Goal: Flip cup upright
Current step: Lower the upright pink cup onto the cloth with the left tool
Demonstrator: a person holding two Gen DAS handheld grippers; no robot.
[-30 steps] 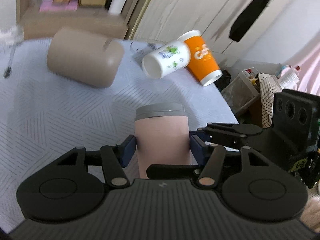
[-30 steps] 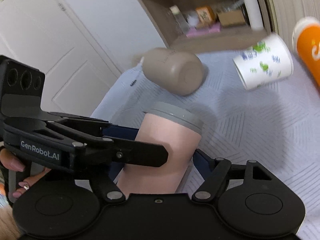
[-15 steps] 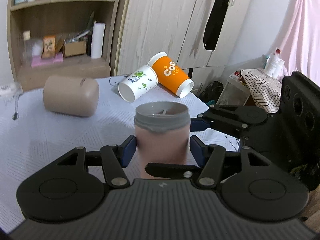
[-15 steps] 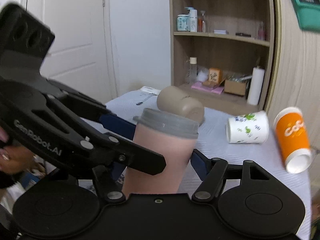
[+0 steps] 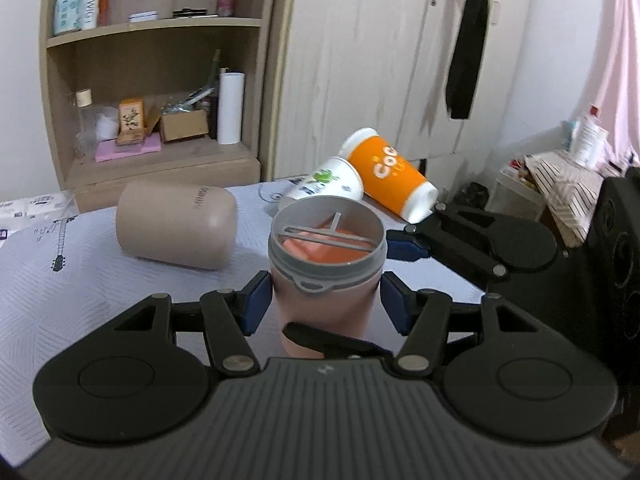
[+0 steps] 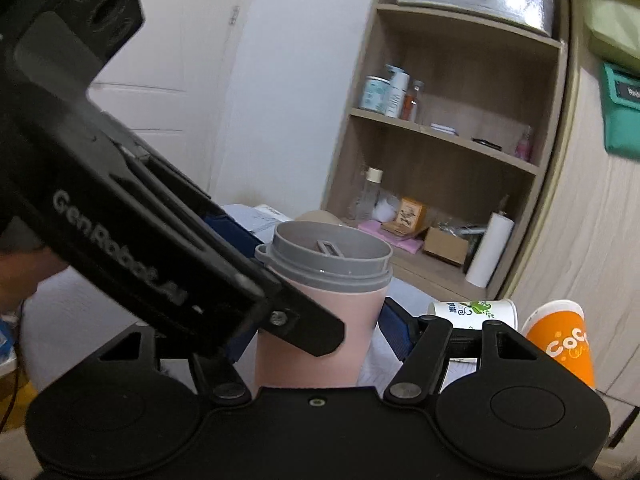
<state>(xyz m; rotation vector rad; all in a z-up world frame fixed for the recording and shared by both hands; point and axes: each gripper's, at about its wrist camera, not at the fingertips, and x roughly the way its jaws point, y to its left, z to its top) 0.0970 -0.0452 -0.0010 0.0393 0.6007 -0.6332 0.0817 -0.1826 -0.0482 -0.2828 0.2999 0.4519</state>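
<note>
A pink cup with a grey rim [image 5: 326, 280] stands mouth up between the blue pads of my left gripper [image 5: 324, 300], which is shut on it. My right gripper [image 6: 316, 328] is also shut on the same cup [image 6: 320, 316], its fingers crossing from the right in the left wrist view [image 5: 460, 240]. The left gripper's body [image 6: 120, 216] covers the cup's left side in the right wrist view. The cup's base is hidden.
On the patterned tablecloth [image 5: 80, 280] lie a beige cup [image 5: 176, 224], a white printed paper cup [image 5: 328, 182] and an orange paper cup [image 5: 388, 176], all on their sides. A wooden shelf unit [image 5: 160, 80] stands behind, and clutter sits off the table's right edge.
Both grippers have tilted the pink cup from leaning away to mouth up, so its grey rim now opens upward and its inside shows. Both views have swung up toward the shelf.
</note>
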